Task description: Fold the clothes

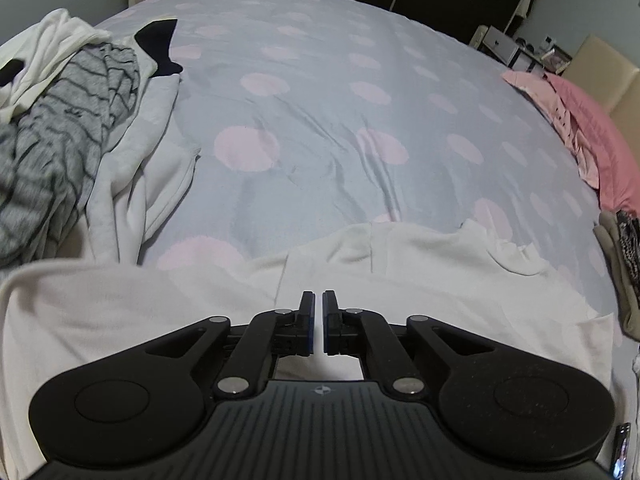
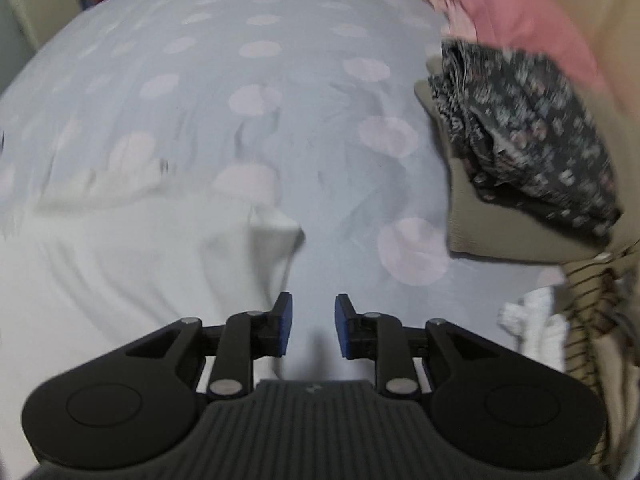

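We see a white garment (image 1: pixel 160 320) spread flat on the near part of the dotted bedspread (image 1: pixel 320 100), directly beneath both tools. The left gripper (image 1: pixel 316 312) hovers above it with its jaws nearly together, a thin gap between the pads and no cloth in it. The right gripper (image 2: pixel 314 320) stands over the garment's right edge (image 2: pixel 276 228), its jaws parted a moderate way and empty; that view is blurred. We judge the fold of this piece to be in progress: it lies smooth, with one flap apparently already turned in, but it is not yet a compact packet. At the left, a heap of unfolded clothes (image 1: pixel 72 120) remains. At the right, a patterned dark item (image 2: pixel 520 128) rests on a stack (image 2: pixel 500 236) that seems finished.
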`<state>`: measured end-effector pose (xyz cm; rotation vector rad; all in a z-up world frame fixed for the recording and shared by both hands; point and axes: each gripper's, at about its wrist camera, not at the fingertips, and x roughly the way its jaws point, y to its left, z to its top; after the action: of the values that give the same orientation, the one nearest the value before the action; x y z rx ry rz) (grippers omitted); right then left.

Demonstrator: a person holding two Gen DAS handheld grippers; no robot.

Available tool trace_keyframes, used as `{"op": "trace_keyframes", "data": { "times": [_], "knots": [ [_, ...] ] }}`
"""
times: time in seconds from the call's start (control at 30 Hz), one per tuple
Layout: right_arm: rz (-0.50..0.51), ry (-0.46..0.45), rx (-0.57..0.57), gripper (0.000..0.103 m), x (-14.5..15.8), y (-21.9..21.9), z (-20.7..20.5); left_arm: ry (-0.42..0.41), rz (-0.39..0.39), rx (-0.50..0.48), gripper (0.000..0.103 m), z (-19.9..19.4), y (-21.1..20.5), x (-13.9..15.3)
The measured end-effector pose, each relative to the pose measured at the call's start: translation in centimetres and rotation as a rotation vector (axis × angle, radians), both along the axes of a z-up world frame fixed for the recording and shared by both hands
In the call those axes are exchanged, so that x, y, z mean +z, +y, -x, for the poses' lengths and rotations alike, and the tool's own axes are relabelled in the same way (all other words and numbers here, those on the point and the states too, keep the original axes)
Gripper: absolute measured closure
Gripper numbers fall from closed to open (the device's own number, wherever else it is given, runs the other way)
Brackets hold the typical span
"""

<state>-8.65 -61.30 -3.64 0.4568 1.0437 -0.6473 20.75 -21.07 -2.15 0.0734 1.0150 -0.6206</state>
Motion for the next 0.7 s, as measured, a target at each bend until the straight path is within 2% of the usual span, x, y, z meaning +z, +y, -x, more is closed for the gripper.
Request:
{"op": "trace_keyframes", "data": {
  "times": [0.07, 0.17, 0.33, 0.47, 0.5, 0.53, 0.57, 0.63, 0.7],
  "knots": [
    [-0.059, -0.002, -0.033, 0.062, -0.1, -1.4, -1.4, -0.014, 0.003, -0.015, 0.093, -0.3, -0.1, -0.1],
    [-0.134, 0.009, -0.093, 0.061, -0.8, -3.4, -3.8, -0.003, 0.028, -0.018, 0.093, -0.7, -0.1, -0.6],
    [-0.24, 0.035, -0.197, 0.062, -2.9, -5.4, -6.6, -0.025, 0.013, -0.075, 0.093, -0.6, -1.1, -1.4],
    [-0.297, 0.104, -0.26, 0.063, -4.9, -6.0, -8.2, -0.016, 0.026, -0.091, 0.093, -1.0, -1.5, -1.6],
    [-0.311, 0.122, -0.26, 0.065, -5.4, -6.0, -8.5, -0.013, 0.032, -0.095, 0.093, -1.1, -1.6, -1.6],
    [-0.322, 0.136, -0.251, 0.076, -5.7, -5.9, -8.8, -0.015, 0.038, -0.099, 0.093, -1.2, -1.6, -1.7],
    [-0.33, 0.151, -0.241, 0.092, -6.0, -5.8, -9.1, -0.015, 0.042, -0.098, 0.093, -1.3, -1.6, -1.7],
    [-0.319, 0.187, -0.217, 0.096, -5.9, -5.5, -9.6, -0.014, 0.049, -0.093, 0.093, -1.5, -1.6, -1.7],
    [-0.262, 0.217, -0.203, 0.097, -5.2, -5.6, -9.9, -0.01, 0.057, -0.084, 0.093, -1.7, -1.6, -1.8]
  ]
}}
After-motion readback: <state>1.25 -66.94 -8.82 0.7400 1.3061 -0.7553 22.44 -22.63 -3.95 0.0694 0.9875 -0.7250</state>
